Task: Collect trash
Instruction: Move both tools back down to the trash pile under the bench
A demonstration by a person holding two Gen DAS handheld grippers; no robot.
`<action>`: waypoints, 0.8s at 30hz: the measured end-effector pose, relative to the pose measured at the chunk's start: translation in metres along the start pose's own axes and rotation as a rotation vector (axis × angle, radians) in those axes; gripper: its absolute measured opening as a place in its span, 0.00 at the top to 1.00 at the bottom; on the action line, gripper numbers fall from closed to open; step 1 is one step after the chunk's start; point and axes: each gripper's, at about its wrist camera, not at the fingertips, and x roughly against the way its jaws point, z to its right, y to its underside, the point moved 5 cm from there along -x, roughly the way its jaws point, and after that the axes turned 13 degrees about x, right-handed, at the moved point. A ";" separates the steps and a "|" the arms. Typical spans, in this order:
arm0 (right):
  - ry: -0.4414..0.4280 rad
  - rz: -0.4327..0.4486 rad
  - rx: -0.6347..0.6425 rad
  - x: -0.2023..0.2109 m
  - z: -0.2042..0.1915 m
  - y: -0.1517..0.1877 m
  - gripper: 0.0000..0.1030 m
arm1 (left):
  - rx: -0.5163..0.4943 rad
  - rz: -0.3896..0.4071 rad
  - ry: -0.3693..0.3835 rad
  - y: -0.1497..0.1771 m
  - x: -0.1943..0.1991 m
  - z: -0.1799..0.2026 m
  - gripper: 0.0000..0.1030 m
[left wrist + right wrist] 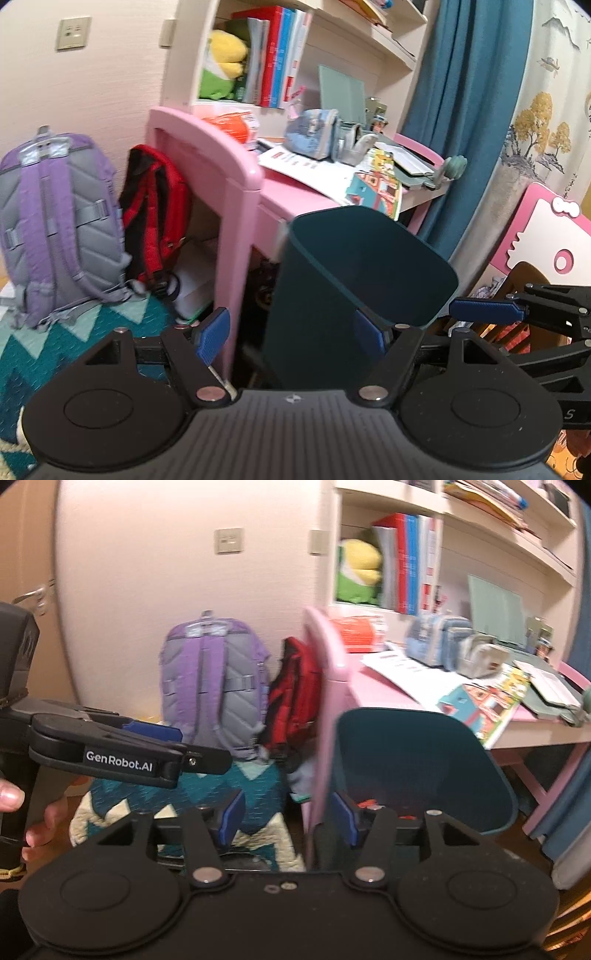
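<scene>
A dark teal bin [362,266] stands beside the pink desk [236,162], its mouth towards me. My left gripper [291,332] is open. The bin shows through the gap between its blue pads, and neither pad presses on it. From the right, a finger [484,310] of my right gripper reaches near the bin's rim. In the right wrist view the bin [424,768] is ahead on the right, with small red scraps [369,804] inside. My right gripper [290,814] is open and holds nothing. At left a hand [11,797] holds the left gripper, whose finger [122,757] points right.
A purple backpack [55,229] and a red bag [155,218] lean against the wall left of the desk. Papers [314,170], a blue pouch [314,133] and an orange packet [236,123] cover the desktop. A zigzag rug [229,786], blue curtain [461,122] and pink chair [546,236] are nearby.
</scene>
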 end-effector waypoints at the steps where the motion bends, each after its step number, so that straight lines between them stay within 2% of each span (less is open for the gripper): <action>1: -0.012 0.002 0.006 0.000 -0.008 -0.001 0.49 | 0.004 0.001 -0.004 0.002 0.005 -0.005 0.27; 3: -0.040 0.004 0.020 -0.001 -0.026 -0.004 0.48 | 0.011 0.007 -0.021 0.008 0.017 -0.019 0.22; 11: -0.171 -0.016 0.075 -0.024 -0.097 -0.006 0.44 | 0.046 0.049 -0.085 0.036 0.067 -0.085 0.21; 16: -0.259 -0.056 0.097 -0.060 -0.146 0.004 0.43 | 0.093 0.044 -0.133 0.060 0.090 -0.140 0.20; 21: -0.357 -0.123 0.120 -0.114 -0.195 0.021 0.43 | 0.149 0.031 -0.187 0.085 0.098 -0.205 0.18; 22: -0.371 -0.134 0.120 -0.125 -0.204 0.025 0.43 | 0.161 0.027 -0.194 0.090 0.098 -0.217 0.15; 24: -0.398 -0.150 0.124 -0.149 -0.220 0.032 0.43 | 0.185 0.025 -0.216 0.099 0.096 -0.245 0.02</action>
